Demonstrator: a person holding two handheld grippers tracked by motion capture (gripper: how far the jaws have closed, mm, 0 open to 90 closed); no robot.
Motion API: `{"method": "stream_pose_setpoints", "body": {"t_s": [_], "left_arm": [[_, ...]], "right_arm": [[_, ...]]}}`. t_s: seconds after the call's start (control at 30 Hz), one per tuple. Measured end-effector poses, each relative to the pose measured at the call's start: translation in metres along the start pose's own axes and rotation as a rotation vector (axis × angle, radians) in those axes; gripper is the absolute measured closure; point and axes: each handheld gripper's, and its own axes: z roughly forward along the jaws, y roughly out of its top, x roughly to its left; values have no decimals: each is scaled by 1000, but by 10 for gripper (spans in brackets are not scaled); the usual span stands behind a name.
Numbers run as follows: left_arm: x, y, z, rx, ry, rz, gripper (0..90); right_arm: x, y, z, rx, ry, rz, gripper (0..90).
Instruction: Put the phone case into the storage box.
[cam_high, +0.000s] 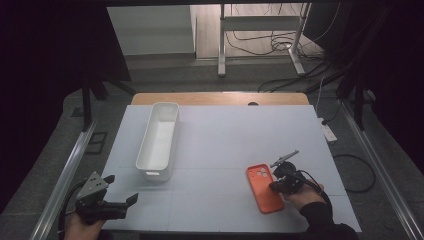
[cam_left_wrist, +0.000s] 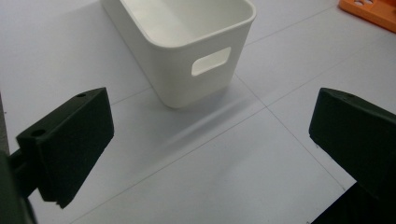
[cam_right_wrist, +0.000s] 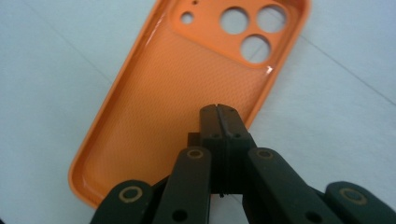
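White table (cam_high: 225, 145), orange case (cam_high: 263, 188) claw-overlapped.

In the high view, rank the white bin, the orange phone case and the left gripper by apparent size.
1. White bin, clearly largest.
2 and 3. Left gripper and orange phone case look about alike; the gripper sits nearer the camera, so I won't rank them.

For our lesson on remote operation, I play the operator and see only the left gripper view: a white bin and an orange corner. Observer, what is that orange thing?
Observer: A phone case, lying hollow side up on the table.
Operator: Where is the right claw?
Observer: The right claw sits over the case's edge, jaws shut together; I cannot tell whether it pinches the rim.
Operator: Anything in the white bin?
Observer: The high view shows the white bin empty along its whole length.
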Motion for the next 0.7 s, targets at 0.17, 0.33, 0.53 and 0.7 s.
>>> {"method": "stream_pose_setpoints", "body": {"t_s": [0.17, 0.33, 0.53, 0.7], "left_arm": [[0, 0, 0, 1, 1, 1, 9], [0, 0, 0, 1, 1, 2, 9], [0, 0, 0, 0, 0, 1, 9], [0, 0, 0, 0, -1, 0, 9]], "right_arm": [[-6, 0, -1, -2, -34, 8, 894], [-9, 0, -2, -5, -56, 6, 895], [-6, 1, -3, -10, -60, 0, 894], [1, 1, -14, -84, -23, -19, 893]]}}
